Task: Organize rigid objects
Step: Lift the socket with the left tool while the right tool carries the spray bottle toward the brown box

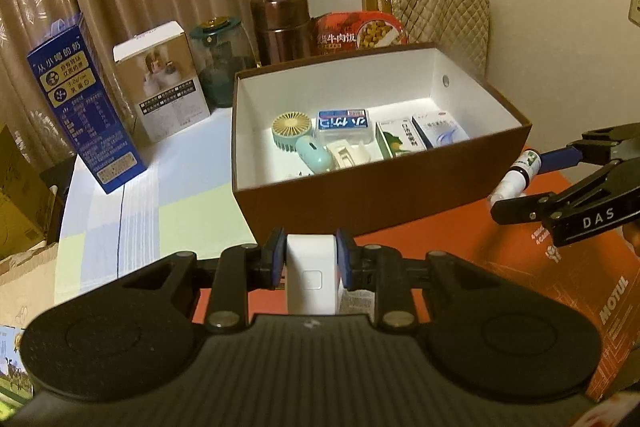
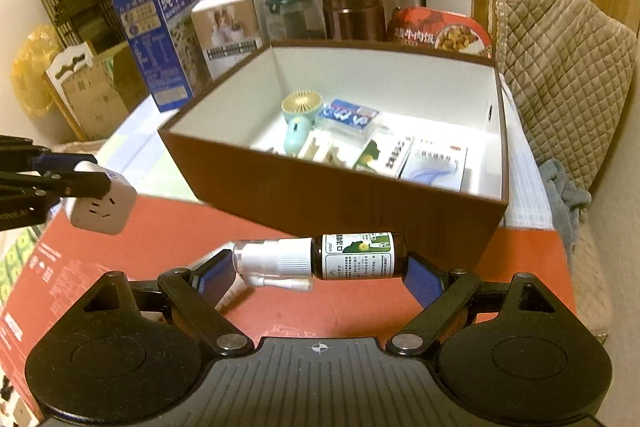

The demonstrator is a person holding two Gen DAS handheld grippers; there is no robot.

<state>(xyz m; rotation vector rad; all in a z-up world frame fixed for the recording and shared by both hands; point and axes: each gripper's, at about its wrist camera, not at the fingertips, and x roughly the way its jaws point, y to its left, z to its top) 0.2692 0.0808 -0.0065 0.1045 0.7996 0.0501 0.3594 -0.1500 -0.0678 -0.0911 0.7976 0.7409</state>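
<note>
My left gripper (image 1: 311,259) is shut on a white cube socket adapter (image 1: 310,279), held above a red carton; the right wrist view shows the adapter (image 2: 102,205) at far left. My right gripper (image 2: 318,267) is shut on a brown spray bottle (image 2: 352,255) with a white nozzle, gripped end to end and lying level. The left wrist view shows this bottle (image 1: 520,171) at the right edge. Ahead stands an open brown box (image 1: 360,203) with white inner walls. It holds a small fan (image 1: 291,127), a blue-labelled case (image 1: 343,125) and medicine boxes (image 1: 438,133).
Behind the box stand a blue milk carton (image 1: 84,107), a white product box (image 1: 164,79), a glass jar (image 1: 222,59), a brown flask (image 1: 282,27) and a red food bowl (image 1: 360,33). A quilted chair cover (image 2: 560,75) is at right. Under the grippers lies the red carton (image 2: 280,307).
</note>
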